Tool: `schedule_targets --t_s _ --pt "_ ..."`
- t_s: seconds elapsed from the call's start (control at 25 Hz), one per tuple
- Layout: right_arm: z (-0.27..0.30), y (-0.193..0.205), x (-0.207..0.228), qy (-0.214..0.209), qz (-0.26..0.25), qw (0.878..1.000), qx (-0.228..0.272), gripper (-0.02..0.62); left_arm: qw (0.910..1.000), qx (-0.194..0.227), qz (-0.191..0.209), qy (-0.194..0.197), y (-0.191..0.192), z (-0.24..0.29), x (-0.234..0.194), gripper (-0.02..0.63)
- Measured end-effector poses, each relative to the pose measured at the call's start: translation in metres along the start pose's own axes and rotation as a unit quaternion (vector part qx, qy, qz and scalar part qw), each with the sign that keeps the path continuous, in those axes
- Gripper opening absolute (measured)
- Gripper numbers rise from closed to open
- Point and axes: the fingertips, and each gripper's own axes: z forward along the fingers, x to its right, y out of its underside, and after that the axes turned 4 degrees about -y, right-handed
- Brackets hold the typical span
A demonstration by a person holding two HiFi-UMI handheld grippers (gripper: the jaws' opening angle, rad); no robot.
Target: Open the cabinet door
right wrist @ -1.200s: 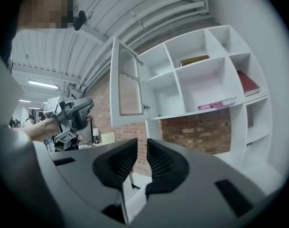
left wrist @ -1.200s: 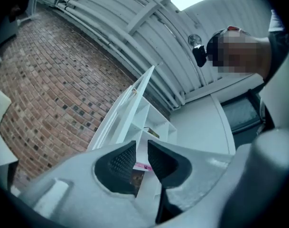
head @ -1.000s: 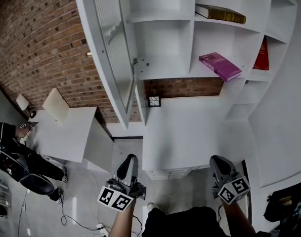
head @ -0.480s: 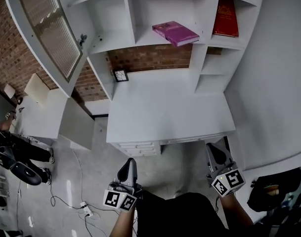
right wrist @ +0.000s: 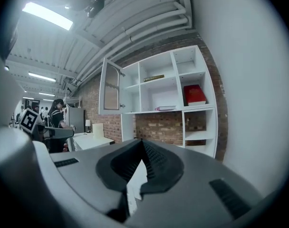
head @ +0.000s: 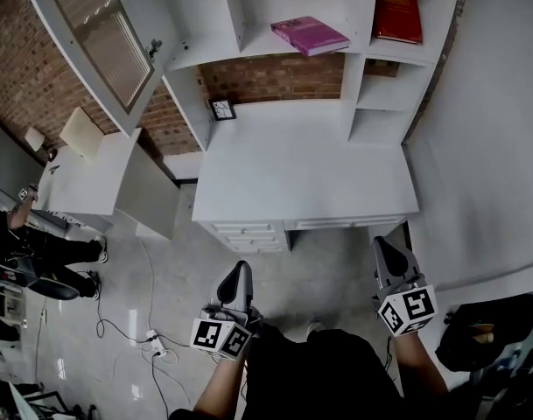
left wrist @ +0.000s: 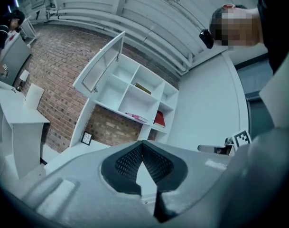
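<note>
The white cabinet door with its ribbed glass pane stands swung wide open at the upper left of the shelf unit, also seen as the open cabinet door and the open cabinet door. Both grippers are held low, well back from the desk. My left gripper is shut and holds nothing. My right gripper is shut too, also with nothing in it. Their tips meet in both gripper views.
A pink book and a red book lie on the shelves. A small framed picture stands at the desk's back left. A second white table is left of the desk, with a person beside it. Cables lie on the floor.
Both grippers have drawn back from the shelf unit toward my body. The desk and the open door now sit farther off in the head view.
</note>
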Motion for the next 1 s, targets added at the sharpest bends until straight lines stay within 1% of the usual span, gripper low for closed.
schedule_targets --t_s 0.08,0.2,0.36,0.56,0.68,0.88,1.0 --pt "-0.005 -0.002 0.0 0.005 0.004 1.0 0.001 0.0 1.0 -0.002 0.006 0.005 -0.001 0.0 0.005 0.018" --pt "-0.01 0.001 -0.001 0.008 0.003 1.0 -0.002 0.0 0.9997 0.015 0.013 0.013 -0.006 0.002 0.009 0.018" --pt "-0.015 0.013 0.004 0.005 0.003 1.0 -0.009 0.0 0.9998 0.008 0.016 0.005 0.003 -0.001 0.014 0.018" --pt "-0.022 0.018 0.008 0.007 -0.004 1.0 -0.008 0.0 0.9997 0.006 0.023 -0.003 0.008 -0.008 0.022 0.018" --pt "-0.024 0.018 0.009 0.007 -0.004 1.0 -0.008 0.0 0.9997 0.009 0.023 -0.007 0.007 -0.011 0.027 0.018" --pt "-0.029 0.016 0.014 0.009 -0.006 1.0 -0.006 0.0 0.9998 0.017 0.013 -0.007 0.003 -0.008 0.032 0.018" --pt "-0.031 0.014 0.019 0.011 -0.006 1.0 -0.004 0.0 0.9995 0.02 0.022 -0.005 -0.001 -0.003 0.037 0.018"
